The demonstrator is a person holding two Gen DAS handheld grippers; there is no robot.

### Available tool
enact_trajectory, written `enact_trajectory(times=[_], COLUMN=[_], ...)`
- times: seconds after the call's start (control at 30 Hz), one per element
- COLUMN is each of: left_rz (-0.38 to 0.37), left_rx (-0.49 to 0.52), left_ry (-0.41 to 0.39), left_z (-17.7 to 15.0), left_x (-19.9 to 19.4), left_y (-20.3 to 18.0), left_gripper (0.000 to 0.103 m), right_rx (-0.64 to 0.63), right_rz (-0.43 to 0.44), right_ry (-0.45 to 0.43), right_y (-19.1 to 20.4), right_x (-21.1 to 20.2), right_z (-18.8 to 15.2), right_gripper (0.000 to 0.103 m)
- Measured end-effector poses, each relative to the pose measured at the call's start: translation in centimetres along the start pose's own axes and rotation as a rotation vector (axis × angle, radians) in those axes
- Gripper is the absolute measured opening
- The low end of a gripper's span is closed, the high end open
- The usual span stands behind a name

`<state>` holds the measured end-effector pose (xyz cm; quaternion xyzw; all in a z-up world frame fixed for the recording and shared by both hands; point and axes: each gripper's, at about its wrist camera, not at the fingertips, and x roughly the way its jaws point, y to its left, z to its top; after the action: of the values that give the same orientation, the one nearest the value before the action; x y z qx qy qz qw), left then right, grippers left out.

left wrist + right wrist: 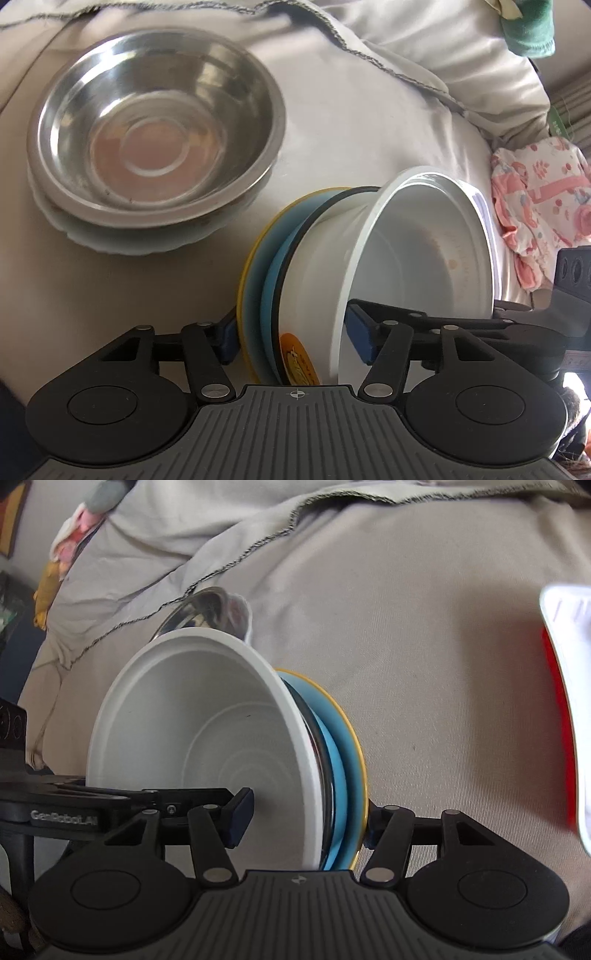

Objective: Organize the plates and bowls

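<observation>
Left gripper [291,332]: black linkage arms, silver round rivets, blue pads [360,338] on the fingertips.
Left body: grey ribbed plate with a small crosshair mark, two black round discs at the sides.
Right gripper [306,819]: same black arms and silver rivets, dark blue pads [242,821].
Right body: grey ribbed plate, small logo mark, black discs.

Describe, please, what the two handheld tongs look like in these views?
Both the left tongs and right tongs have black linkage arms with silver pivot pins, dark blue pads, round black discs and a ribbed grey body. One bar reads "GenRobot.AI".
</observation>
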<state>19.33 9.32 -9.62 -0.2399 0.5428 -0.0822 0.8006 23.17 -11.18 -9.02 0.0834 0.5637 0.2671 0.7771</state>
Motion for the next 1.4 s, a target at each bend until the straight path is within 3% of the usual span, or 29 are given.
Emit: enact_trajectory(times=[0.3,1.0,1.4], left_rz=[0.008,0.023,0.013], left_rx=[0.038,0.066,0.068], left_ry=[-0.029,0.000,-0.021], left_z=[-0.6,-0.6,-0.9], left_x=[-0.3,0.3,0.1], left_y=[-0.4,-1.3,-1.4], left_gripper=[0.060,0.060,0.060], right_rx=[0.001,0.009,0.029], right_rz=[-0.021,-0.018,-0.008], right_ry=[0.017,0.033,0.033], right_y=[-0.1,-0.4,-0.9], right_x=[0.1,0.1,0.4], right_z=[0.0,-0.4,-0.5], right_gripper=[0.062,0.061,0.062])
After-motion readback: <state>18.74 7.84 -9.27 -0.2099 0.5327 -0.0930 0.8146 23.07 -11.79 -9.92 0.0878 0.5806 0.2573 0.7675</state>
